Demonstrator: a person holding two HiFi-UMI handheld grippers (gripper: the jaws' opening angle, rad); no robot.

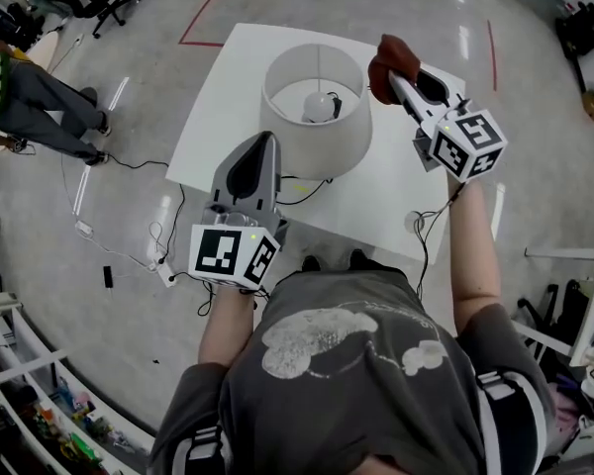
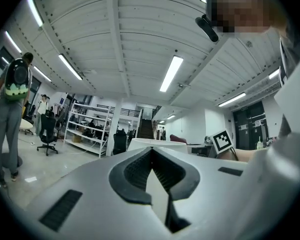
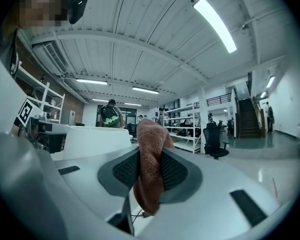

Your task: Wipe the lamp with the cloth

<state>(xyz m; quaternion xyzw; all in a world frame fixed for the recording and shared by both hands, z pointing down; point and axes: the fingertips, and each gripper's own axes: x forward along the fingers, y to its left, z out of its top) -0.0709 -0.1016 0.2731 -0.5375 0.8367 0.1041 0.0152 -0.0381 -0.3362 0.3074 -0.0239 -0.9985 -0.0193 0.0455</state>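
The lamp (image 1: 322, 154) stands on the white desk (image 1: 396, 198), w/ 1 bulb (image 1: 320, 107) showing inside its open shade. The R gripper (image 1: 394, 73) is up by the shade's right rim, and its jaws pinch the brown cloth (image 1: 383, 65). The L gripper (image 1: 267, 139) is just beside the shade's near-left side, jaws shut, nothing in them.

Lamp (image 1: 322, 137) is showing an off-white shade with a white bulb inside. Cloth (image 3: 150, 154) is looking rusty red-brown with a fine weave. Worktop (image 1: 396, 196) is reading plain white. Left gripper (image 1: 266, 139) and right gripper (image 1: 396, 79) are showing light grey shells, black ribbed pads and black-and-white square markers. Floor (image 1: 158, 8) is shining grey with red tape lines. Cable (image 1: 302, 192) is showing black.
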